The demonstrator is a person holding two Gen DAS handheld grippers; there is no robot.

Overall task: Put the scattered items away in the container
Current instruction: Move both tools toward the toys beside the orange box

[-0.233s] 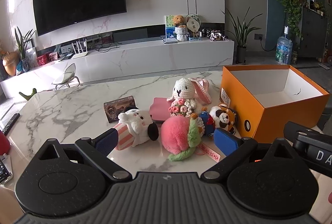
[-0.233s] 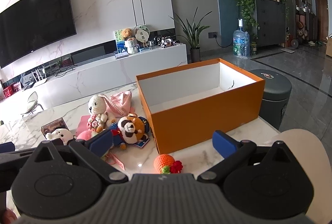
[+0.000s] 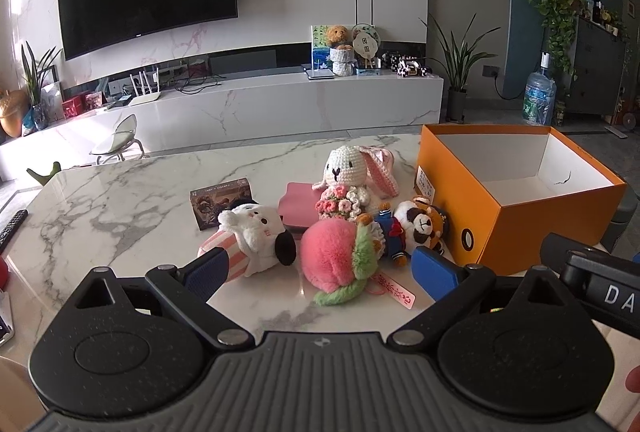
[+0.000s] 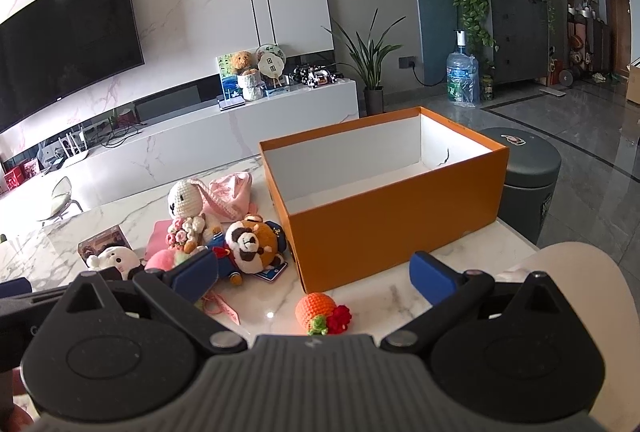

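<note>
The orange box (image 4: 384,208) stands open and empty at the right end of the marble table (image 3: 100,200), with every toy still outside it. Left of the box, the toys lie packed together: a crocheted rabbit (image 3: 348,176) leaning on a pink pouch (image 3: 298,204), a white dog (image 3: 256,238), a pink peach (image 3: 332,260) and a small raccoon doll (image 3: 420,226) just beside the box wall. A little orange fruit (image 4: 318,312) lies alone in front of the box. The left gripper (image 3: 320,268) hovers with fingers spread wide around the peach and dog, holding nothing; the right gripper (image 4: 312,274), equally wide and empty, hangs over the fruit. The likely trouble is crowding: closing on the peach could catch the dog or the tag (image 3: 394,290), dragging neighbours along, and a soft toy pinched off-centre may slip before clearing the box rim.
</note>
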